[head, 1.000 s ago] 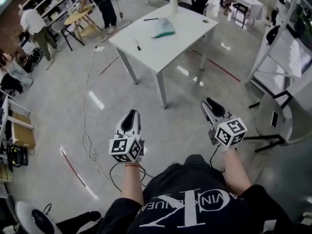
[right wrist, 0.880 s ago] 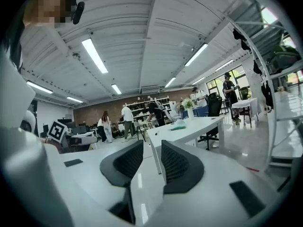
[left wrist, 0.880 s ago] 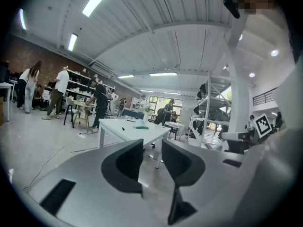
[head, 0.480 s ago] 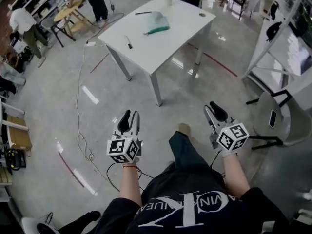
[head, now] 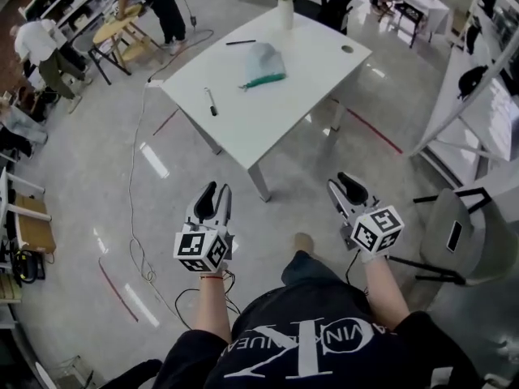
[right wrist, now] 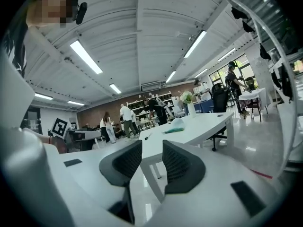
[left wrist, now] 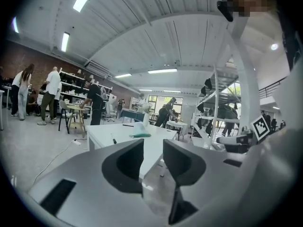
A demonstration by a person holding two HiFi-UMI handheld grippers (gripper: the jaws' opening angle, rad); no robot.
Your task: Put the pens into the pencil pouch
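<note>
Though empty — left claw (head: 214, 191) wide, right claw (head: 344, 183) opening — shirt lettering (head: 300, 343) partly legible.

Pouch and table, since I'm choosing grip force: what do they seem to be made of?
Pouch: probably soft translucent plastic or thin fabric, pale with a teal edge; it slumps into a mound. Table: smooth matt white top with little glare, likely laminate or painted board; cannot tell which.
</note>
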